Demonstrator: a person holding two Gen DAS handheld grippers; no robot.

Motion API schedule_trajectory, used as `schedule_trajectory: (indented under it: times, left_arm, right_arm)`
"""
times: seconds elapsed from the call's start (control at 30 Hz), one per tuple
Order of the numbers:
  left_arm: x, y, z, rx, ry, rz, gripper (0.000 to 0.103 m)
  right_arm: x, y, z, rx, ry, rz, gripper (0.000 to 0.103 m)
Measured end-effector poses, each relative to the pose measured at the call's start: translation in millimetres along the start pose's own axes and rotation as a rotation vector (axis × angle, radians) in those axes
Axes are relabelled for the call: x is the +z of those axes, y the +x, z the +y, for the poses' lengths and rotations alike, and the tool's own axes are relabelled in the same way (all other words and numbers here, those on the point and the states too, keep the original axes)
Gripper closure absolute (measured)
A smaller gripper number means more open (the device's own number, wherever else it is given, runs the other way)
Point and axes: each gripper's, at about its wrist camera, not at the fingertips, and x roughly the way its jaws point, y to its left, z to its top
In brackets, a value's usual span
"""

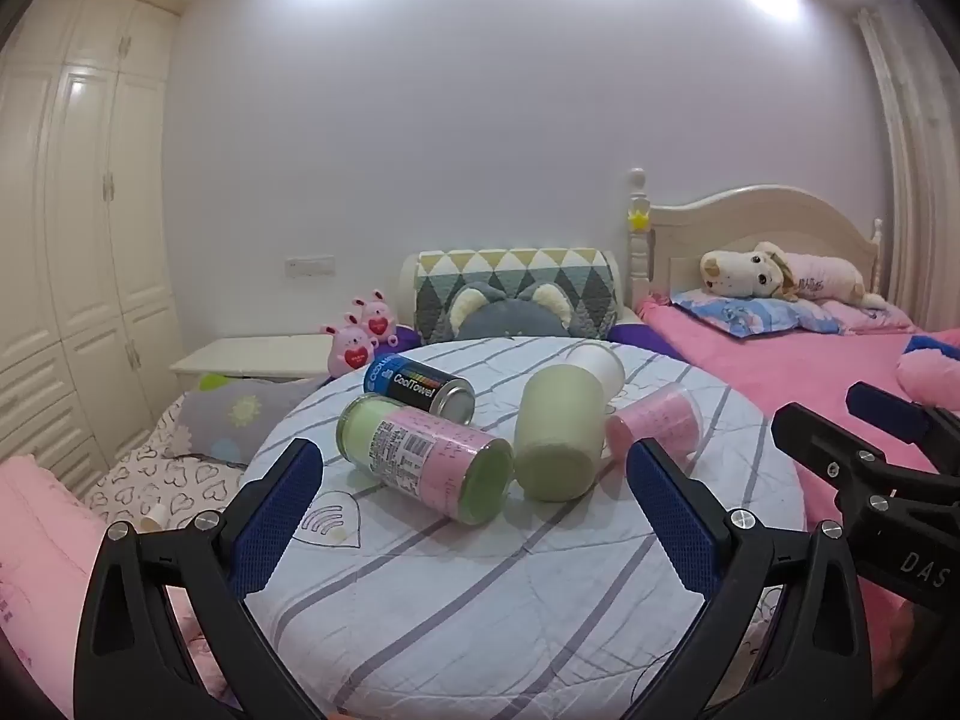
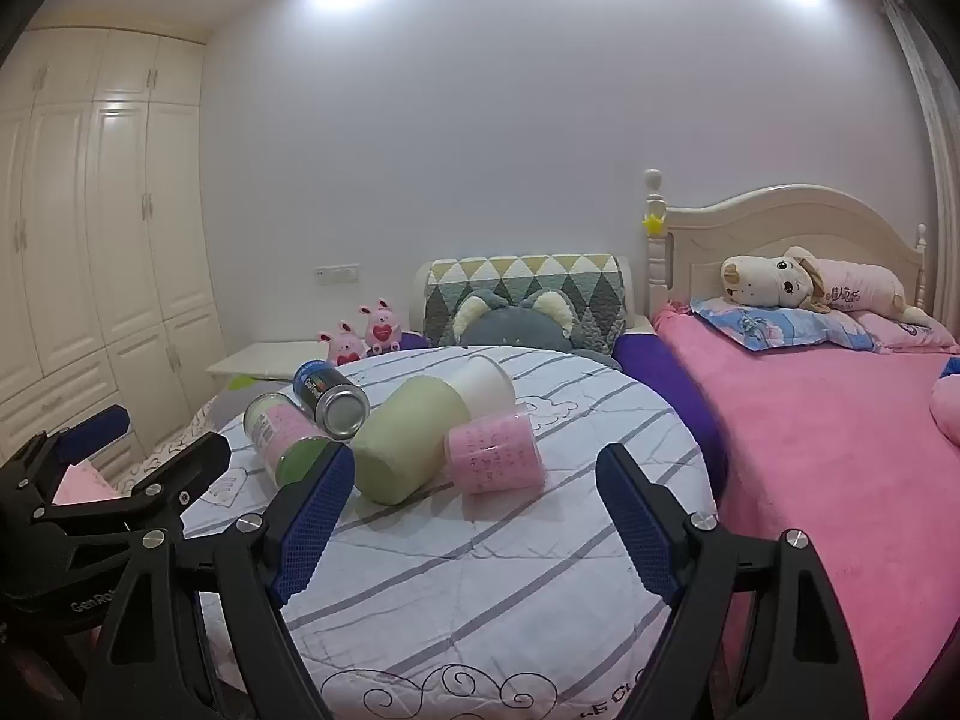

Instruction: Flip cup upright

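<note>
Left wrist view: the left tool (image 1: 474, 516) is hanging wide open over the near part of the round surface (image 1: 480, 600), which is wearing a pale striped cloth; nothing is sitting btwn its blue pads. Five containers are lying on their sides in a cluster toward the far edge. The frosted green cup (image 1: 558, 438) is lying w/ its base facing the near edge, right beside the pink-and-green jar (image 1: 426, 462), which is lying just left of it. A blue CoolTowel can (image 1: 420, 387) is lying behind the jar, toward the far-left edge. A white cup (image 1: 597, 366) is lying behind the green cup, and a pink cup (image 1: 654, 426) is lying to its right, close to the right pad. The right tool (image 1: 870, 432) is showing at the right, over the surface's right edge.

Right wrist view: the right tool (image 2: 474, 516) is also gaping wide, holding nothing, above the near half of the surface (image 2: 480, 630). The green cup (image 2: 408, 444) is lying mid-surface, touching the white cup (image 2: 486, 384) behind it. The pink cup (image 2: 495, 450) is lying just beside it on the right. The jar (image 2: 288, 438) and can (image 2: 330, 399) are lying toward the left edge. The left tool (image 2: 102, 450) is poking in at the left, fingers apart.
</note>
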Motion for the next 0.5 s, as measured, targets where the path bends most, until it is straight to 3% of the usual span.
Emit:
schedule_trajectory:
  times: [0.5]
  left_arm:
    - [-0.2,2.1,-2.1,0.035,-0.005,-0.016,0.000]
  right_arm:
    - [-1.8,1.3,-1.4,0.007,-0.005,-0.001,0.019]
